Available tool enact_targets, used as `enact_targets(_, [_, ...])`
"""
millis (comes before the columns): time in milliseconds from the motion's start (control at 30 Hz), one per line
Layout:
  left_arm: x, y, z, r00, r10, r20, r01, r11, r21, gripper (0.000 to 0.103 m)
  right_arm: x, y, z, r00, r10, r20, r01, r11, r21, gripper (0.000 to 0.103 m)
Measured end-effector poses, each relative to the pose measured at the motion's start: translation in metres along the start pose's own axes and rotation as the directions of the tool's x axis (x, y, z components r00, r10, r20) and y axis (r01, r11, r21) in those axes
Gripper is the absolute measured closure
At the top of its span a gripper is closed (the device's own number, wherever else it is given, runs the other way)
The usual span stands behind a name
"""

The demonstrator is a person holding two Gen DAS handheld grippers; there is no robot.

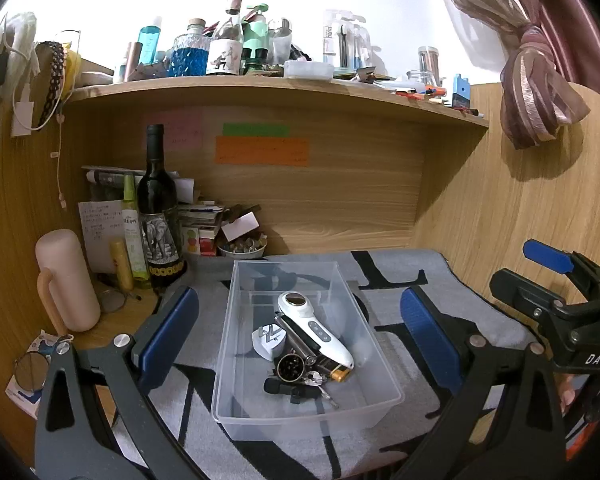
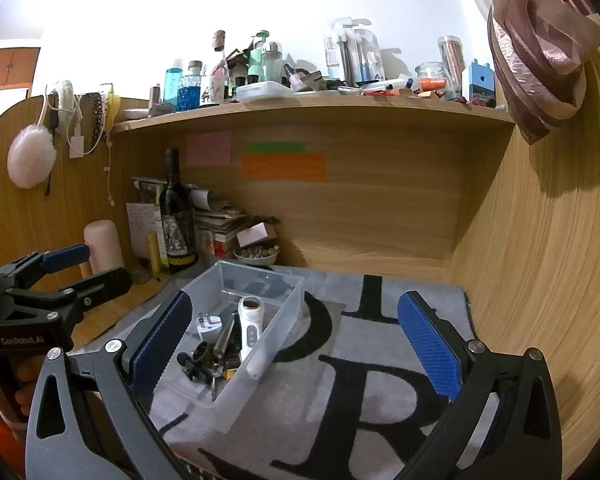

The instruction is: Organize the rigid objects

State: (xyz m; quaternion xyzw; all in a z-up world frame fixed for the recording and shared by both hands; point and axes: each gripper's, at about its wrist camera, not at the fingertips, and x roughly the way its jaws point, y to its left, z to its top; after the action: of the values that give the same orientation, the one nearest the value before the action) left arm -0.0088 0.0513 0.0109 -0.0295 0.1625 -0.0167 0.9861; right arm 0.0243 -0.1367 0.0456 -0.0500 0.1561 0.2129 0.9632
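Observation:
A clear plastic bin point(image 1: 236, 360) sits on a grey cloth with black letters point(image 1: 400, 320). Inside lie a white handheld device point(image 1: 312, 328), a white plug adapter point(image 1: 269, 342), a metal cylinder point(image 1: 296, 342), a round black part point(image 1: 290, 367), keys and a small yellow item point(image 1: 340, 374). My left gripper point(image 1: 300, 336) is open, with a finger on either side of the bin, above it. My right gripper point(image 2: 292, 336) is open and empty, over the cloth just right of the bin point(image 2: 288, 312). The white device point(image 2: 251, 328) shows there too.
A wine bottle point(image 1: 156, 208), a green tube point(image 1: 132, 232), a pink flask point(image 1: 66, 284) and a small bowl point(image 1: 242, 246) crowd the back left of the desk. Wooden walls close the back and right. A cluttered shelf point(image 1: 280, 84) runs overhead. The right gripper shows in the left wrist view point(image 1: 552, 280).

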Motion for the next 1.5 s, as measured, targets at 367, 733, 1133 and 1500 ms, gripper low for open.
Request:
enact_targets(367, [0.001,0.001,-0.001,1.0,-0.02,-0.005,0.02,1.0,-0.012,0.001,0.005,0.001,-0.002,1.0,0.004,-0.016,-0.004,1.0,0.009,0.0])
enact_targets(733, [0.001,-0.001,-0.002,1.0,-0.015,-0.002,0.015,1.0,0.002,0.001,0.008,0.003,-0.002,1.0,0.006,-0.024,-0.005,1.0,0.019,0.0])
enact_targets(1133, [0.003,0.002,-0.001,1.0,-0.016,-0.008,0.016,1.0,0.002,0.001,0.008,0.007,-0.002,1.0,0.006,-0.022,-0.006,1.0,0.018,0.0])
enact_targets(1500, [0.003,0.003,-0.003,1.0,-0.026,-0.008,0.026,1.0,0.0,0.001,0.011,0.008,-0.002,0.999,0.012,-0.035,-0.011,1.0,0.02,0.0])
